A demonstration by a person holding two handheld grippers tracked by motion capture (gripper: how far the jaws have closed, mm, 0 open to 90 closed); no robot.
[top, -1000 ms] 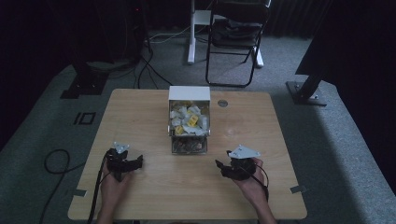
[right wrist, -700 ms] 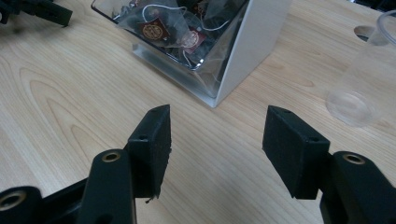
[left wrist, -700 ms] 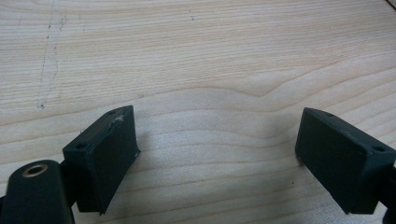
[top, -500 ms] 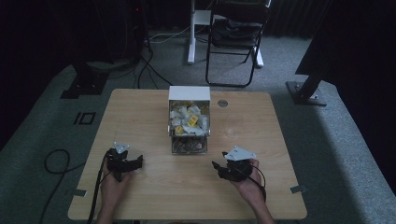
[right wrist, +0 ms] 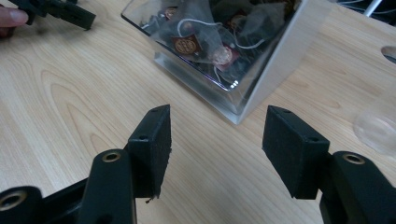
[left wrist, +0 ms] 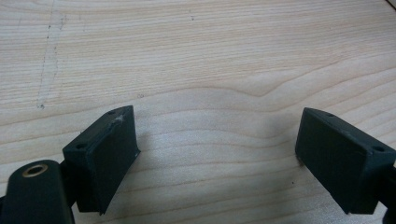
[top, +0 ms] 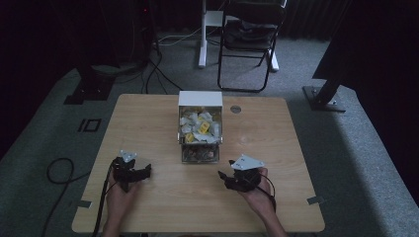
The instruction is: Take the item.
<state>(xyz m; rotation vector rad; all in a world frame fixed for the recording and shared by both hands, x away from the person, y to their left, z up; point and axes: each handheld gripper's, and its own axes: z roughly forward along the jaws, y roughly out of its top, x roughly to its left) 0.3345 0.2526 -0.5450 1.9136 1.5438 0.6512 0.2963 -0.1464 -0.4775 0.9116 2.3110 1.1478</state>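
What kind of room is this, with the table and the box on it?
Probably a lab or workshop room set up for recording, not a home. A plain wooden table stands on grey carpet, a folding chair sits behind it, and cables trail across the floor among dark stands. A clear box of tea bags waits on the table.

Each black hand-held gripper [top: 133,173] [top: 236,178] is fitted with screw-holed pads, a brass eyelet, a grey three-cornered plate and a trailing black cable.
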